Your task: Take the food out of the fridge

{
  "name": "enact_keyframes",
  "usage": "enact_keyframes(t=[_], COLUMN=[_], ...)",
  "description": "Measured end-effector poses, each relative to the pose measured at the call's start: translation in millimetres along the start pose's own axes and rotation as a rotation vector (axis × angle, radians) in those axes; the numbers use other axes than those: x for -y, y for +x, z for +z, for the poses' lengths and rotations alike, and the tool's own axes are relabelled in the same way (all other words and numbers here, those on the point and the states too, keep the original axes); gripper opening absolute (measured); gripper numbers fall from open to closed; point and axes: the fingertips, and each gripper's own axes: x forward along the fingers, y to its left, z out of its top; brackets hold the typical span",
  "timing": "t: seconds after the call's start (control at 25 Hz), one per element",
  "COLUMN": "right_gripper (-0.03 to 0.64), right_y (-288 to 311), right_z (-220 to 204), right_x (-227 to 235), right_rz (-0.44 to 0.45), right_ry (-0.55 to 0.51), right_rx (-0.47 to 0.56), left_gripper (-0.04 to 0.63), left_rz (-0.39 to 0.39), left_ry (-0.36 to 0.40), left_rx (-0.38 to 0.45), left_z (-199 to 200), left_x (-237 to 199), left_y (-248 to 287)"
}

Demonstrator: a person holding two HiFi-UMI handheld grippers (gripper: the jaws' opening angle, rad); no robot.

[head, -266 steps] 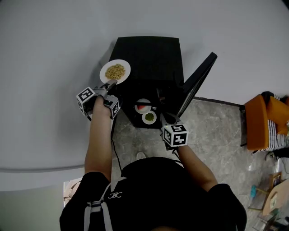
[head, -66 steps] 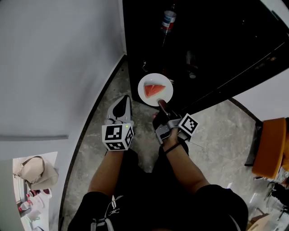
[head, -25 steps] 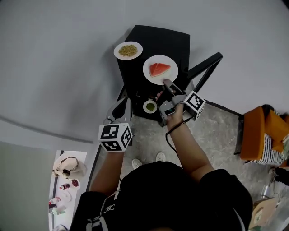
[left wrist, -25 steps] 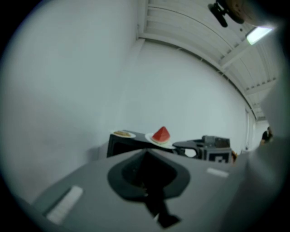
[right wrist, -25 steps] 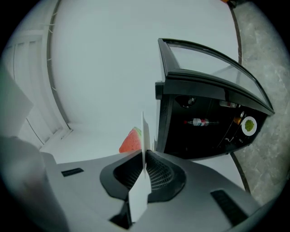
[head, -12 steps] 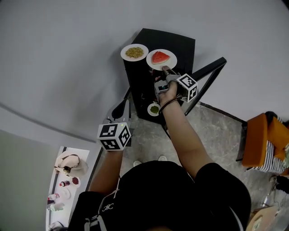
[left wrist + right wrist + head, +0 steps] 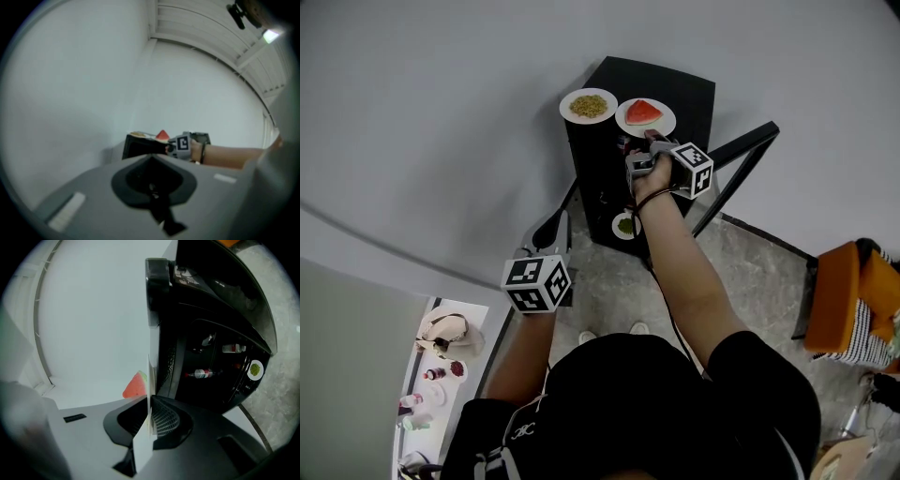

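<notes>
Atop the fridge (image 7: 686,86), right gripper (image 7: 649,137) jaws clamp the watermelon plate (image 7: 627,119) rim; left gripper (image 7: 551,231) jaws together.

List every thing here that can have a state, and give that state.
fridge door, open.
watermelon plate, clamped by its rim, over the fridge top.
grain plate, set on the fridge top, free.
green-food plate, inside the fridge.
right gripper, jaws shut on the watermelon plate.
left gripper, jaws shut, empty.

We seem to be in a plain office-like room: bare white walls (image 7: 441,122), grey stone floor (image 7: 750,262). A small black fridge (image 7: 680,89) stands just ahead of the right gripper (image 7: 651,141), an orange chair (image 7: 834,300) well to its right.
</notes>
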Motion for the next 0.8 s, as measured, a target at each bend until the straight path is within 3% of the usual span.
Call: enact_keyframes(t=[0.28, 0.36, 0.4, 0.6, 0.64, 0.68, 0.72, 0.8], right_gripper=[0.021, 0.184, 0.214, 0.229, 0.188, 0.067, 0.000, 0.000], right_y=[-0.8, -3.9, -6.5, -44.4, -54.6, -64.7, -74.6, -93.1], right_z=[3.2, 1.1, -2.1, -22.2, -28.4, -34.6, -40.3, -50.0], right_x=[-4.1, -9.8, -11.8, -6.8, -3.1, 1.0, 5.1, 12.1], right_rz=[0.059, 0.102, 0.120, 0.202, 0.214, 0.214, 0.202, 0.170], right_ry=[-0.047, -0.090, -0.110, -0.156, -0.176, -0.224, -0.299, -0.464], right_rx=[0.048, 0.042, 0.028, -0.059, -0.093, -0.125, -0.151, -0.193], left_gripper=[0.002, 0.001, 0.002, 0.002, 0.002, 0.002, 0.001, 0.002], left_rz=[-0.007, -0.011, -0.011, -0.021, -0.027, -0.031, -0.032, -0.034], left_ry=[0.005, 0.005, 0.003, -0.008, -0.006, -0.005, -0.005, -0.006], left_rx=[-0.006, -0.006, -0.006, -0.009, -0.009, -0.008, -0.006, -0.001], left_z=[-1.4, -1.6, -1.9, -3.4, -3.3, -2.9, -2.1, -0.8], left_x=[1.0, 0.2, -1.2, -2.6, -1.7, -0.9, -0.5, 0.3], left_y=[2.7, 3.6, 4.3, 9.3, 10.8, 12.3, 13.9, 17.3])
